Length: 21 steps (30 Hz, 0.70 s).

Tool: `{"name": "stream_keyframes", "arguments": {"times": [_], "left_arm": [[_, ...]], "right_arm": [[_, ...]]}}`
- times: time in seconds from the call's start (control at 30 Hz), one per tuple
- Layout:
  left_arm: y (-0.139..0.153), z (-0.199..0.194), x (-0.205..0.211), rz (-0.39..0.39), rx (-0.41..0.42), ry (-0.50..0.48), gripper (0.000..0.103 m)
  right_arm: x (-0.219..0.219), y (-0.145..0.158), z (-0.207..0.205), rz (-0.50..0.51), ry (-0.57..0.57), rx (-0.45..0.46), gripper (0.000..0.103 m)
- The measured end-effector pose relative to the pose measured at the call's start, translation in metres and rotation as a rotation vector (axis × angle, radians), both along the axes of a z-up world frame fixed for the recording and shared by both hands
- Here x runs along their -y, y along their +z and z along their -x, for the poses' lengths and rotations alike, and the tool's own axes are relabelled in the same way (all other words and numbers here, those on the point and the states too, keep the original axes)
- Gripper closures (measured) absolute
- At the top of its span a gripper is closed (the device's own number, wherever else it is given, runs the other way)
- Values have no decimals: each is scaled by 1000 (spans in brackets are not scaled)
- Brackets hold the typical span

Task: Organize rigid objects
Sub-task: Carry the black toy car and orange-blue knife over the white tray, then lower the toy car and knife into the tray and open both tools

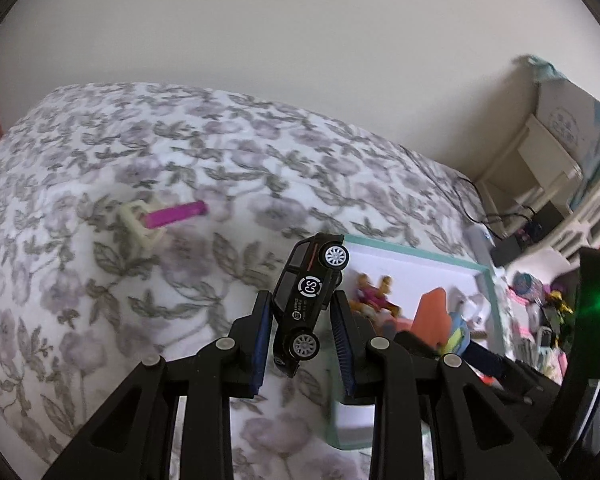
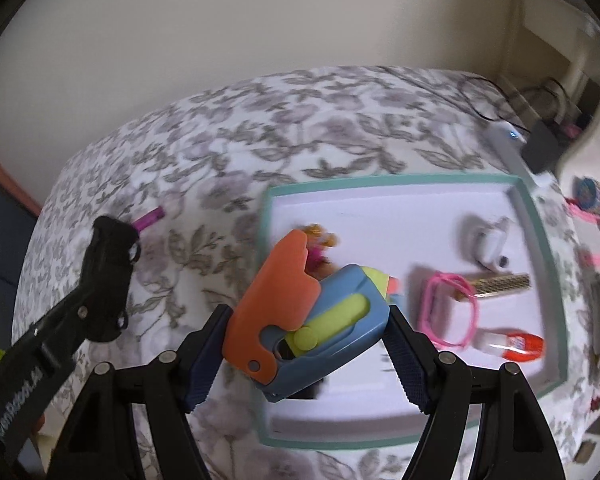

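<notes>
Both hand-held grippers are loaded: left hand-held gripper (image 1: 300,334) pinches a black toy car (image 1: 306,300) above the bed (image 1: 100,280), w/ nose tilted; right hand-held gripper (image 2: 306,354) clamps an orange-blue toy (image 2: 308,320) over the tray (image 2: 534,220). Car's held by a narrow bit, so it could pivot & drop short of the tray; the toy, if let go here, might knock the pink glasses (image 2: 452,312).

This is looking like a bedroom in a home. A bed (image 1: 180,152) with a floral cover is filling most of both views and is standing against a plain wall (image 1: 300,32). A white shelf unit (image 1: 548,160) is standing in the corner, cables (image 1: 480,208) are lying beside it, and what is probably toy clutter (image 1: 540,292) is piling up at the right.
</notes>
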<state>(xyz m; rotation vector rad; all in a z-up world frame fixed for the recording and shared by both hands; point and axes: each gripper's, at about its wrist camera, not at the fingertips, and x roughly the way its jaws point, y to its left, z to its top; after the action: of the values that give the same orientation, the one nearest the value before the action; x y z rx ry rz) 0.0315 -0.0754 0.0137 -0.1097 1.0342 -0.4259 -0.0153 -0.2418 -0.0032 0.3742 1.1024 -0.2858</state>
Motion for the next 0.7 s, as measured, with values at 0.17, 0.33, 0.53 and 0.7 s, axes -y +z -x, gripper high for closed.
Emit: {"name": "stream_keyframes", "arguments": {"times": [0.17,0.33,0.53,0.7], "left_arm": [[-5,12,24,-24,-7,-73,72],[-9,24,49,-54,-7,-156,72],[-19,40,79,-97,-21,-258,72],[-25,54,100,-145,-12,-332,72]], "right_arm": [[32,-10,9,-19,-98,-54,25],[68,-24,22,-77,-209,-108,25],[100,-36,36,-108,-316,-167,25],[116,-43,46,-132,-370,-193,25]]}}
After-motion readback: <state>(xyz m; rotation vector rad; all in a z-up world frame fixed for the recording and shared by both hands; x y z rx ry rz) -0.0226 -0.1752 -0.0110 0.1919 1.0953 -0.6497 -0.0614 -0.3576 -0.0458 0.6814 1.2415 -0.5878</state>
